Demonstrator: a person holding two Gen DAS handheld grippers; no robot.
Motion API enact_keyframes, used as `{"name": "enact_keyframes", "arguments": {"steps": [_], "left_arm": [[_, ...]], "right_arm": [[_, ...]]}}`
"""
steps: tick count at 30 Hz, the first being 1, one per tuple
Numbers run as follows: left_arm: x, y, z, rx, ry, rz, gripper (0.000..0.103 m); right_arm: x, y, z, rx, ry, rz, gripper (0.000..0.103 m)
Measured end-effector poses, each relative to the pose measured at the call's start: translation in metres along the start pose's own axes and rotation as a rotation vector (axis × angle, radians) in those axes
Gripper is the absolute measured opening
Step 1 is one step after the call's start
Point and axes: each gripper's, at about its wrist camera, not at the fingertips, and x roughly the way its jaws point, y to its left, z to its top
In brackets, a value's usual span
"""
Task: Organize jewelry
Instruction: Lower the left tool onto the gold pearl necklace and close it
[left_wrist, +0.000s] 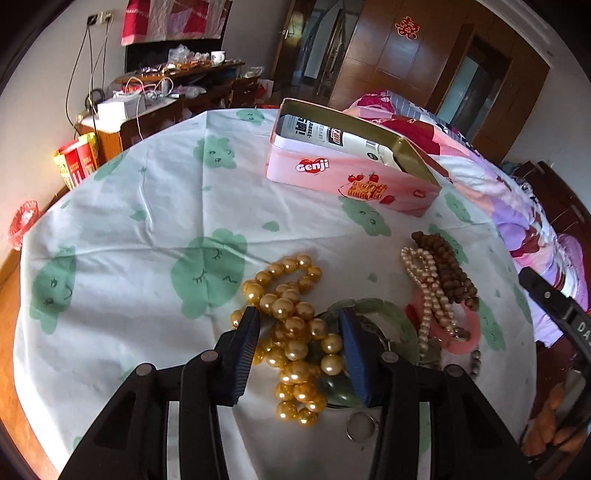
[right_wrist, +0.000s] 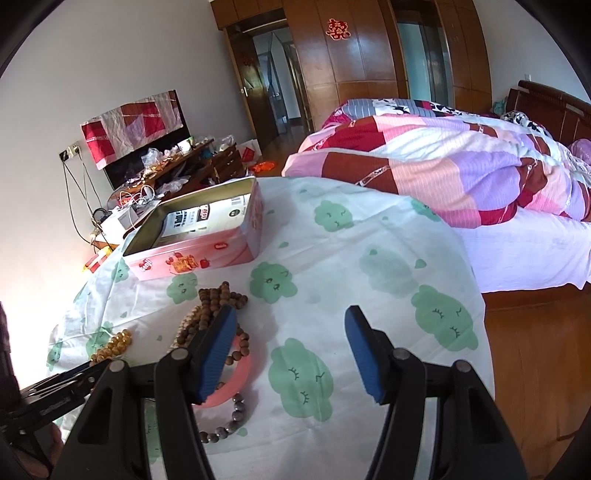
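On the round table's white cloth with its green figures, a heap of jewelry lies at the near right. Over it the left gripper stands about half open, its two blue pads either side of the gold pearl strand; the left pad's tip sits against the beads at the strand's left edge, and the right pad is down among a green jade bangle and a dark green stone, but whether the pads press on the pearls I cannot tell. Right of the bangle lie a cream pearl string, a brown wooden bead string and a pink bangle, with a metal ring near the camera. Farther back stands the open pink Genji tin.

The right gripper is likewise part open with only bare cloth between its pads; its left pad overlaps the brown beads and pink bangle in the picture, contact unclear. A grey bead bracelet lies below.
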Motion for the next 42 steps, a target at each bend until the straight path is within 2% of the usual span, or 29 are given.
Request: {"name": "enact_keyframes", "arguments": {"steps": [1, 3, 6, 9, 10, 11, 12, 17, 21, 22, 25, 27, 30, 31, 32, 33, 34, 35, 39, 42], "left_arm": [[0.001, 0.0, 0.0, 0.004, -0.001, 0.003, 0.035], [0.0, 0.001, -0.002, 0.016, -0.008, 0.01, 0.027], [-0.002, 0.008, -0.003, -0.005, -0.018, -0.023, 0.024], [-0.013, 0.015, 0.0, -0.02, -0.069, -0.07, 0.022], [-0.019, 0.017, 0.002, -0.026, -0.093, -0.089, 0.017], [-0.024, 0.018, 0.004, -0.029, -0.115, -0.101, 0.007], [-0.03, 0.021, 0.007, -0.034, -0.134, -0.115, 0.003], [-0.026, 0.032, 0.013, -0.065, -0.118, -0.052, 0.003], [-0.014, 0.038, 0.012, -0.122, -0.043, -0.104, 0.006], [-0.012, 0.036, 0.012, -0.122, -0.028, -0.107, 0.009], [-0.012, 0.03, 0.011, -0.113, -0.023, -0.096, 0.039], [-0.012, 0.029, 0.009, -0.124, -0.023, -0.113, 0.046], [-0.013, 0.028, 0.008, -0.135, -0.007, -0.137, 0.046], [-0.014, 0.027, 0.006, -0.131, -0.018, -0.119, 0.046], [-0.013, 0.024, 0.004, -0.11, -0.026, -0.069, 0.046], [-0.012, 0.023, 0.003, -0.099, -0.026, -0.051, 0.04], [-0.011, 0.023, 0.002, -0.091, -0.032, -0.04, 0.023], [-0.009, 0.023, 0.002, -0.091, -0.02, -0.037, 0.018], [-0.007, 0.029, 0.003, -0.106, -0.012, -0.053, 0.016], [-0.01, 0.028, 0.005, -0.077, -0.027, 0.005, 0.015]], "right_arm": [[0.0, -0.001, 0.0, -0.002, -0.002, -0.001, 0.063], [0.0, -0.001, 0.001, -0.001, -0.006, 0.002, 0.063], [0.003, -0.004, 0.002, 0.006, -0.003, 0.012, 0.063], [0.007, -0.006, 0.001, 0.013, 0.015, 0.016, 0.063], [0.008, -0.007, 0.001, 0.016, 0.02, 0.018, 0.063], [0.007, -0.007, 0.001, 0.016, 0.02, 0.018, 0.063], [0.007, -0.007, 0.001, 0.015, 0.018, 0.017, 0.063], [0.007, -0.005, 0.001, 0.014, 0.016, 0.017, 0.063], [0.007, -0.001, 0.0, -0.001, 0.021, 0.019, 0.063], [0.007, 0.0, 0.0, -0.005, 0.022, 0.02, 0.063], [0.006, 0.001, -0.001, -0.003, 0.018, 0.018, 0.063], [0.007, 0.002, -0.001, 0.002, 0.021, 0.019, 0.063], [0.007, 0.001, -0.001, 0.01, 0.023, 0.017, 0.063], [0.007, 0.0, -0.001, 0.013, 0.023, 0.016, 0.063], [0.007, -0.001, -0.001, 0.015, 0.022, 0.015, 0.063], [0.007, -0.002, -0.001, 0.018, 0.022, 0.015, 0.063], [0.007, -0.002, 0.0, 0.02, 0.021, 0.015, 0.063], [0.007, -0.003, 0.0, 0.022, 0.021, 0.015, 0.063], [0.007, -0.003, 0.0, 0.023, 0.021, 0.015, 0.063], [0.007, -0.003, 0.0, 0.024, 0.02, 0.015, 0.063]]}}
